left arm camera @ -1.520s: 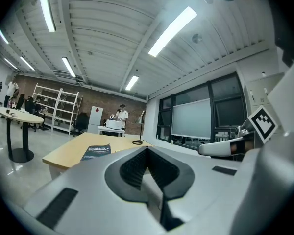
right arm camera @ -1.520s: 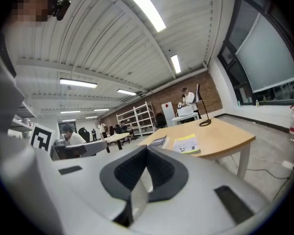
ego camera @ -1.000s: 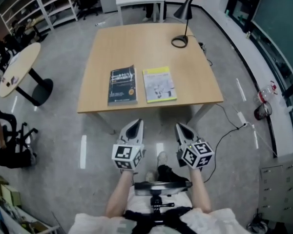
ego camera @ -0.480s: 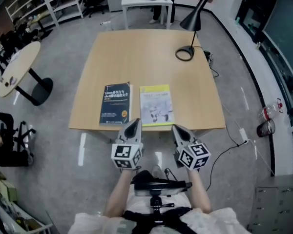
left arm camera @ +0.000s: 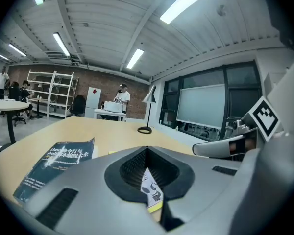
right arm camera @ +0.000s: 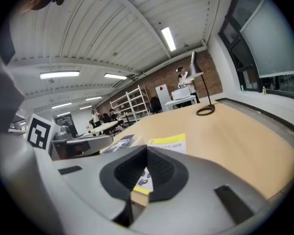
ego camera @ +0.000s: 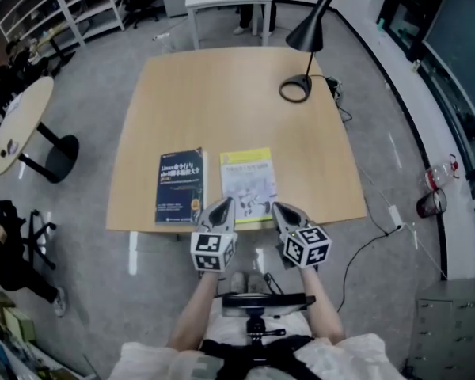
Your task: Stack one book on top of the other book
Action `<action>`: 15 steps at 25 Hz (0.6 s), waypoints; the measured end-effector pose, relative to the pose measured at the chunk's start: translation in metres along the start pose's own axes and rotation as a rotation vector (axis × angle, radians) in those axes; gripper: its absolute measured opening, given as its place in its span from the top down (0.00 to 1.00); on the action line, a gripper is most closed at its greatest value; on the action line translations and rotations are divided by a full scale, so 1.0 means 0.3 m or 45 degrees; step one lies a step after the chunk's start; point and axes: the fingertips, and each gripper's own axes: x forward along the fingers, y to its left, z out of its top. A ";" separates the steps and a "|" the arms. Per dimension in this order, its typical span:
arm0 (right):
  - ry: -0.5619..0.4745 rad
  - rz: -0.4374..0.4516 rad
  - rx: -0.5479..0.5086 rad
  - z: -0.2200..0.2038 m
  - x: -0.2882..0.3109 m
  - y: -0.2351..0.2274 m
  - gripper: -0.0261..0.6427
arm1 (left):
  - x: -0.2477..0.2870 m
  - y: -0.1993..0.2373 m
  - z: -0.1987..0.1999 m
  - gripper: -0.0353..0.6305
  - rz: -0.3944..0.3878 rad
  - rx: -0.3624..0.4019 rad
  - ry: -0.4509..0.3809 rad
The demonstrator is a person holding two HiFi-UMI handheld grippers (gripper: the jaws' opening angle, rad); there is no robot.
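Two books lie side by side near the front edge of the wooden table [ego camera: 229, 101]: a dark book [ego camera: 179, 186] on the left and a yellow-and-white book [ego camera: 248, 185] on the right. My left gripper [ego camera: 224, 207] is shut and empty, its tip over the near left corner of the yellow-and-white book. Its own view shows the dark book [left arm camera: 54, 165] to the left and a strip of the yellow-and-white book [left arm camera: 152, 192] beyond the jaws. My right gripper [ego camera: 279, 209], also shut and empty, hovers at that book's near right corner, with the yellow-and-white book [right arm camera: 169, 142] ahead of it.
A black desk lamp [ego camera: 305, 46] stands at the table's far right. On the floor around it are a round table [ego camera: 16, 125] at the left, shelves [ego camera: 79, 6], a white table [ego camera: 226, 2] behind and a cable [ego camera: 364, 236] at the right.
Both grippers have moved forward from over the floor to the table's front edge, side by side and still shut. The books have not moved.
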 end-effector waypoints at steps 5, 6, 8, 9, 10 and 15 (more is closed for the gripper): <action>0.162 -0.071 0.010 -0.121 0.131 -0.119 0.96 | 0.114 0.037 -0.165 0.95 0.025 -0.004 0.179; 0.195 -0.082 0.014 -0.146 0.151 -0.136 0.96 | 0.129 0.045 -0.198 0.95 0.036 0.016 0.227; 0.259 -0.091 0.024 -0.189 0.185 -0.160 0.96 | 0.153 0.062 -0.248 0.95 0.066 0.063 0.308; 0.289 -0.097 0.024 -0.209 0.198 -0.169 0.96 | 0.164 0.068 -0.267 0.95 0.074 0.068 0.337; 0.318 -0.104 0.020 -0.227 0.208 -0.177 0.96 | 0.174 0.073 -0.286 0.95 0.078 0.061 0.362; 0.429 -0.117 -0.008 -0.295 0.251 -0.190 0.96 | 0.217 0.074 -0.367 0.95 0.058 0.031 0.488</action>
